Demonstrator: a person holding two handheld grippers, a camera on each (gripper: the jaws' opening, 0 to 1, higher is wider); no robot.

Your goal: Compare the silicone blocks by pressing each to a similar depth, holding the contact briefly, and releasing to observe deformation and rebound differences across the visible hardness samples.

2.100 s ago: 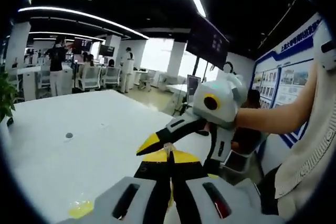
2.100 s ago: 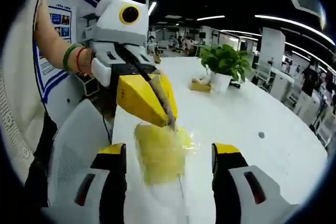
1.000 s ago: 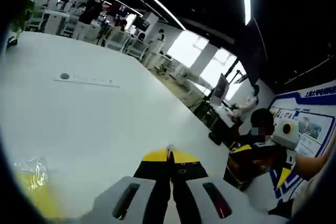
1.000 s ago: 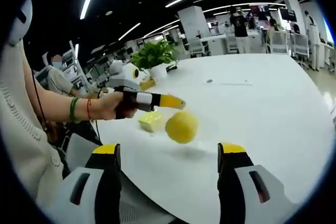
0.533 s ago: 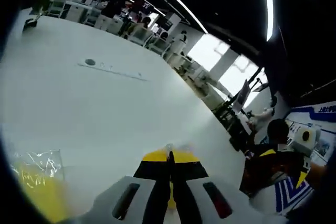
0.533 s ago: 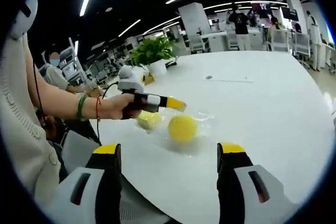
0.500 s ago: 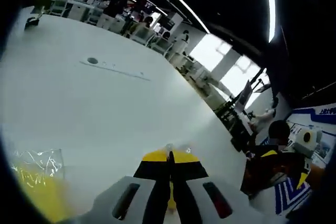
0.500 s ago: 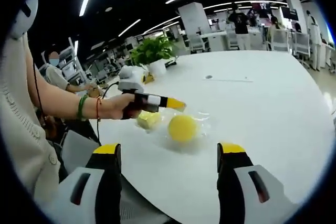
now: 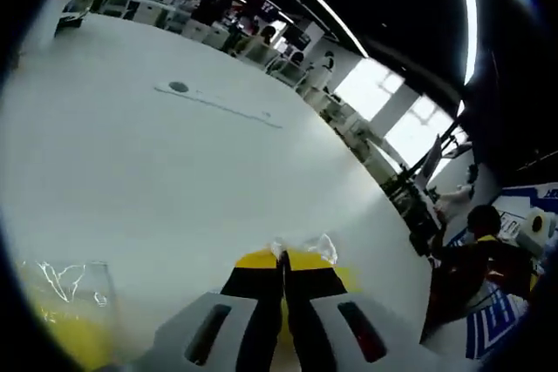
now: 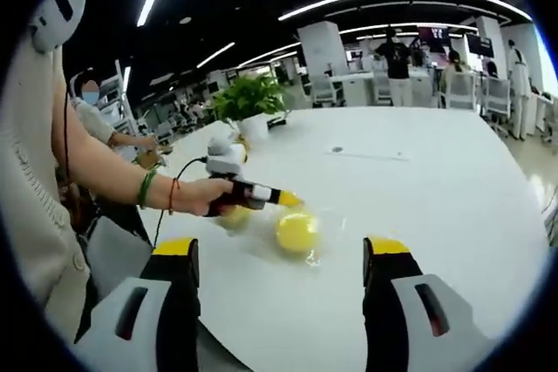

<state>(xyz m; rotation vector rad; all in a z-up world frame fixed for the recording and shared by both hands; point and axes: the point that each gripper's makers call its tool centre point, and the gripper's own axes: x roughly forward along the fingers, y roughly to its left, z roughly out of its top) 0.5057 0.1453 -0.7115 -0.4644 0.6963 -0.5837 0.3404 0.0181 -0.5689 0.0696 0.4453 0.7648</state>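
Your left gripper (image 10: 291,200), jaws together, touches the bagged yellow ball (image 10: 296,232) at frame centre, while your right gripper (image 10: 281,263) hangs wide apart.

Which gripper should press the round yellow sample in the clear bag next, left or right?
Left, probably. In the right gripper view the left gripper, jaws shut, has its tip right at the round yellow sample in its clear bag on the white table. The right gripper sits back, jaws wide open.
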